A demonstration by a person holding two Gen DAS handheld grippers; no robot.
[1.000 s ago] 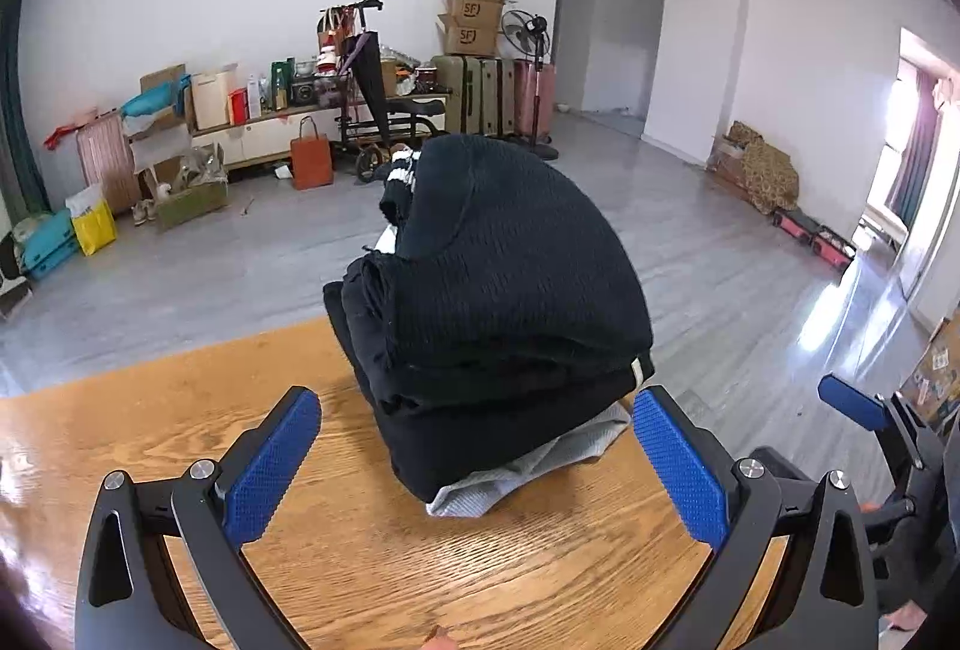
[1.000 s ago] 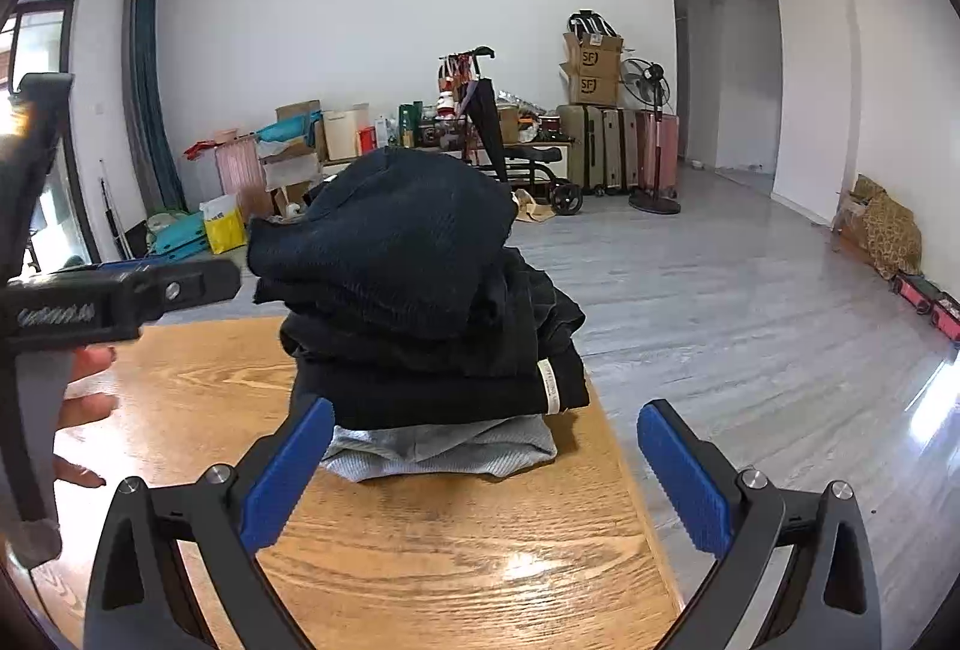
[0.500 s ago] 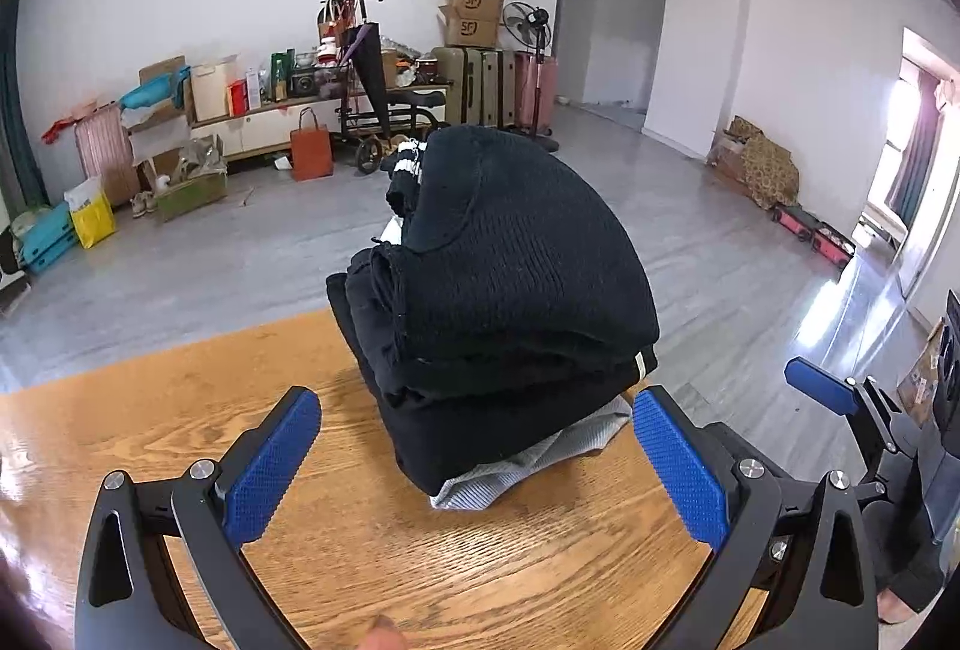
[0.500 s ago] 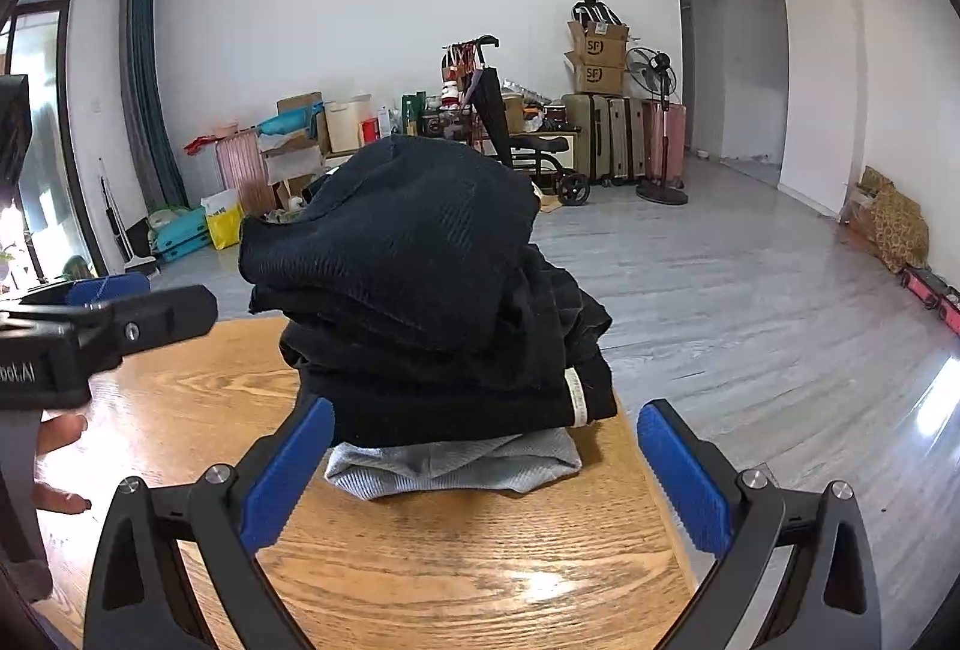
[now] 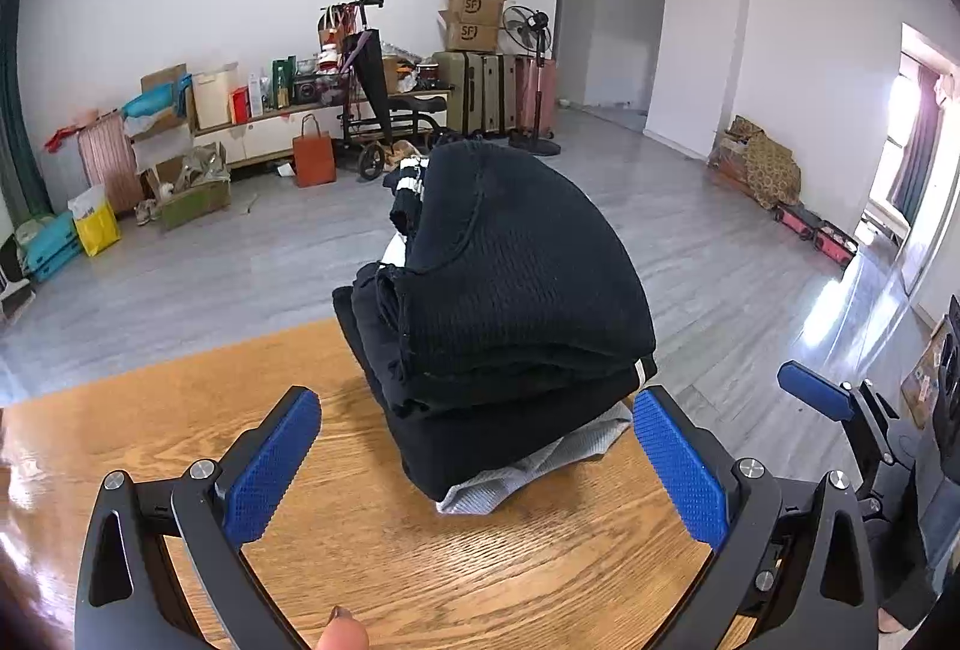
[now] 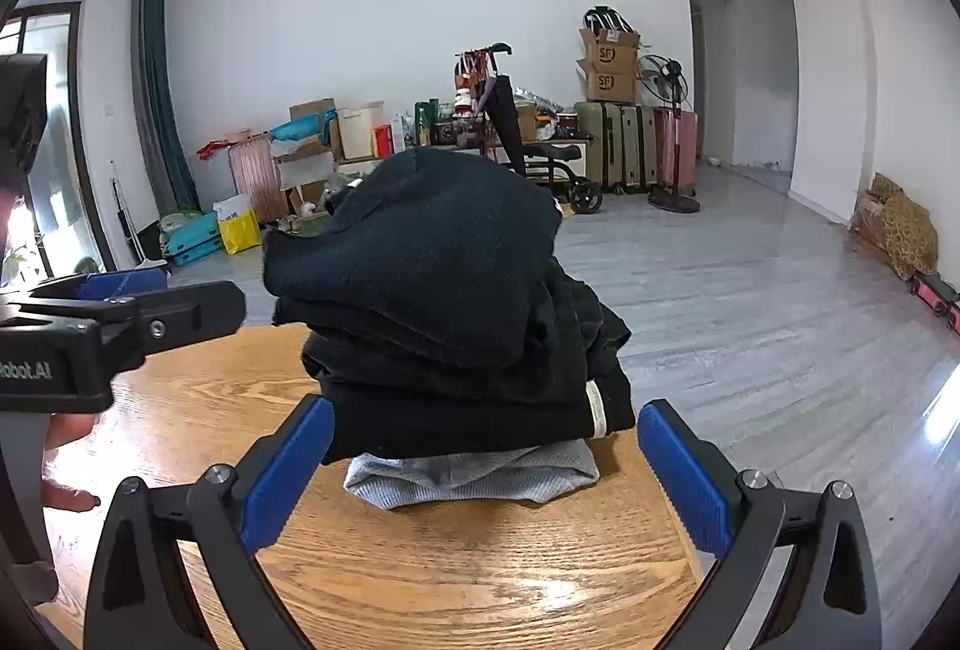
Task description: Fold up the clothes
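Nearest the cameras, two sets of tongs are seen, one per hand. The left tongs are spread wide with nothing between the blue pads, and the right tongs are spread just as wide, also with nothing gripped. A fingertip is caught at the bottom edge of the left view.

Just past the pads, one pile of clothes is stacked on the wooden bench, close to its far right corner. Roughly four layers can be counted: a grey knit piece at the bottom, two black folded pieces over it, and a black ribbed knit draped on top. A bit of black-and-white striped fabric is poking out at the far side of the pile. In the right view the pile is framed between the pads, the left pad just beside its lower edge, though contact can't be made out.

Further back, grey plank flooring is seen, then the far wall's clutter: three suitcases side by side, two cardboard boxes stacked on them, one standing fan, one yellow bag.
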